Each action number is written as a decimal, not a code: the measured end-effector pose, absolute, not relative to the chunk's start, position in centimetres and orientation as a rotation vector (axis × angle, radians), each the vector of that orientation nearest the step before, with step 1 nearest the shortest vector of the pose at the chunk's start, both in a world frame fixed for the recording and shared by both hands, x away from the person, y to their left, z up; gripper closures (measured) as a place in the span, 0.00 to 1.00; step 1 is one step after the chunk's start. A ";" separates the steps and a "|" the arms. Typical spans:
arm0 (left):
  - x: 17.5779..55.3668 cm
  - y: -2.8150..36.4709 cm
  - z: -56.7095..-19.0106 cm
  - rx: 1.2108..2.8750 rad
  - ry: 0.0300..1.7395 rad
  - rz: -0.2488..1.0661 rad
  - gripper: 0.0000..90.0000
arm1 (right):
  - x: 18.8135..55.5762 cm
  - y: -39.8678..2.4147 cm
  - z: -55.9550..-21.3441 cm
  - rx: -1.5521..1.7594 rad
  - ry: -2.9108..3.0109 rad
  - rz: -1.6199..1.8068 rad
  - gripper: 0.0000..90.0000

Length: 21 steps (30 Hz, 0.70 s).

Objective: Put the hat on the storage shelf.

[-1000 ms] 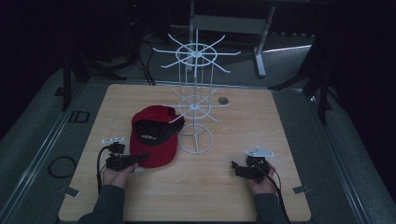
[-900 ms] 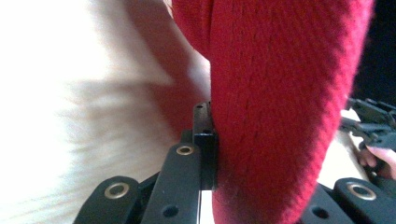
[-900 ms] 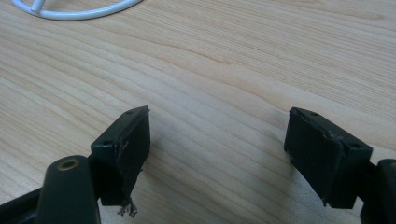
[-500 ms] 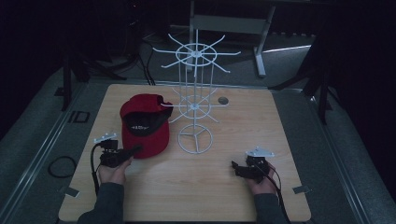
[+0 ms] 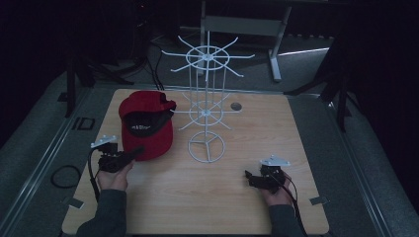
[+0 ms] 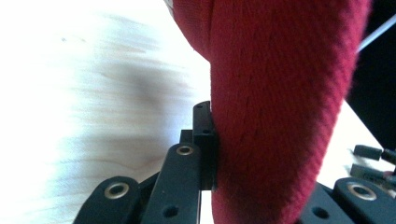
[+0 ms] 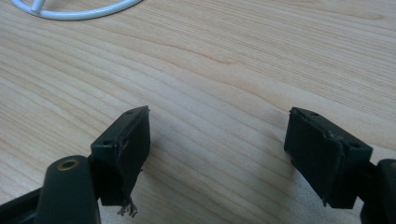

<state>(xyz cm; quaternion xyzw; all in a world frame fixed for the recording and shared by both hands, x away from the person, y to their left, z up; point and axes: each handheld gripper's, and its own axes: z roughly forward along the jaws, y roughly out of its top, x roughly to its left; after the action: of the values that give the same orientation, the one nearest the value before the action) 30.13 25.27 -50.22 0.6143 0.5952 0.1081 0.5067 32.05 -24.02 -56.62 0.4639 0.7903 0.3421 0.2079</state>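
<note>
Left gripper (image 5: pixel 136 151), at the table's near left in the high view, is gripping the brim of the red cap (image 5: pixel 146 123): its jaws are standing closed on the fabric, and in the left gripper view one black pad (image 6: pixel 204 140) is pressing flat against the cap's (image 6: pixel 275 107) thick red edge. The cap is hanging over the left part of the wooden table (image 5: pixel 296 148), brim toward the person, just left of the white wire rack (image 5: pixel 206 106); whether it is touching the tabletop cannot be told. Right gripper (image 5: pixel 249 177), at the near right and well apart from the cap, is resting with its jaws wide apart and nothing between them; the right gripper view is showing bare wood grain (image 7: pixel 224 70) between the two pads and a curve of the rack's base ring (image 7: pixel 79 11) at the top edge. The high view alone is giving the rack's full height, the two hands, and a small dark round disc (image 5: pixel 235 106) beyond the rack.
</note>
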 end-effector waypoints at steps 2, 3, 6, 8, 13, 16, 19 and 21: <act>30.1 25.5 -49.9 1.471 1.434 0.278 0.95 | 32.1 -24.0 -56.6 1.292 2.200 0.952 0.25; 30.0 25.8 -49.6 1.457 1.433 0.288 0.95 | 32.1 -24.0 -56.6 1.292 2.200 0.952 0.25; 29.9 26.0 -49.0 1.447 1.427 0.315 0.95 | 32.1 -24.0 -56.6 1.292 2.200 0.953 0.25; 29.8 26.1 -48.6 1.439 1.418 0.334 0.95 | 32.1 -24.0 -56.6 1.292 2.200 0.953 0.25; 29.7 26.1 -47.7 1.422 1.389 0.370 0.95 | 32.1 -24.0 -56.6 1.293 2.199 0.953 0.25; 29.7 26.1 -47.2 1.409 1.376 0.387 0.95 | 32.1 -24.0 -56.6 1.292 2.199 0.953 0.25; 29.7 26.0 -46.8 1.403 1.363 0.406 0.95 | 32.1 -24.0 -56.6 1.292 2.199 0.953 0.25; 29.6 25.9 -46.5 1.393 1.358 0.420 0.95 | 32.1 -24.0 -56.6 1.292 2.199 0.953 0.25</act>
<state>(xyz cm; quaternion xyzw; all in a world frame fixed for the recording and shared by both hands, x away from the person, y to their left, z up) 29.64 25.90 -46.51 0.5872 0.5722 0.1769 0.5445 32.06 -24.01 -56.62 0.4642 0.7900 0.3424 0.2078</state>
